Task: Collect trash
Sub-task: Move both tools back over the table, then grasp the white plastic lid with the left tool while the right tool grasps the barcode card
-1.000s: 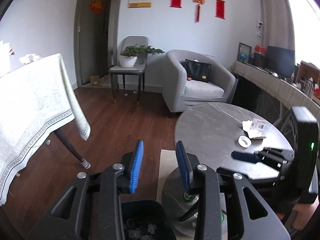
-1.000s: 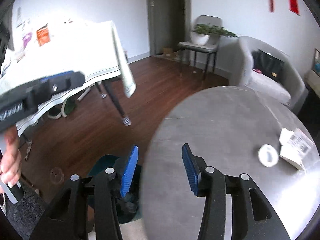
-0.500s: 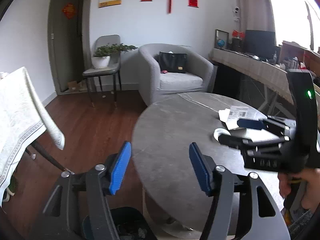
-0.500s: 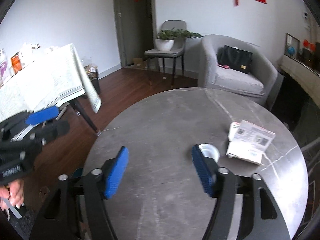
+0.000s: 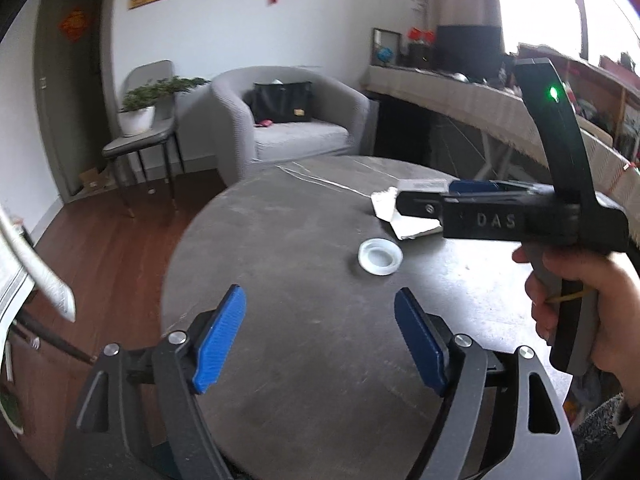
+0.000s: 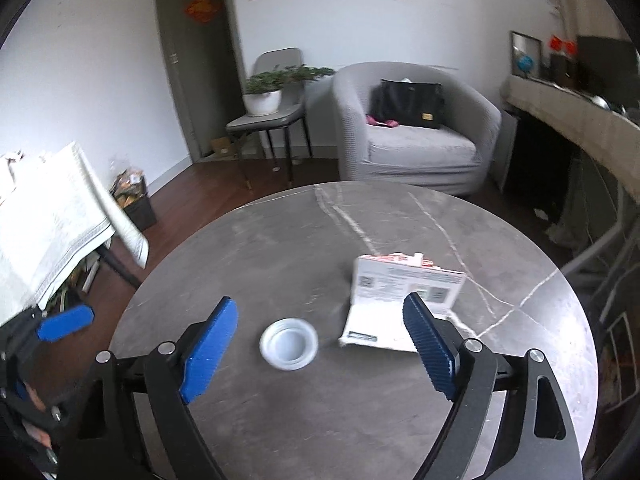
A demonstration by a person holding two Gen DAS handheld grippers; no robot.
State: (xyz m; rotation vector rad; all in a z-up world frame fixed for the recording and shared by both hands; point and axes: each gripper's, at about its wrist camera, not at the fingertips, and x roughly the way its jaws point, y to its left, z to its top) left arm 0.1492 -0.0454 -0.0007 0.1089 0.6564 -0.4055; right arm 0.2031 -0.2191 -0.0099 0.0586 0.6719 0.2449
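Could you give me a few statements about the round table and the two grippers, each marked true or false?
1. A white round lid lies on the grey round table. True.
2. The right gripper is clamped on the lid. False: its jaws have just been opening and nothing is between them.
3. The white printed packet lies beside the lid. True.
4. The left gripper holds the packet. False: it is open and empty.
5. A black bag sits on the grey armchair. True.

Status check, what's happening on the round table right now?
Both grippers, left and right, open, empty, just widened. White cap and paper packet on table. Path clear.
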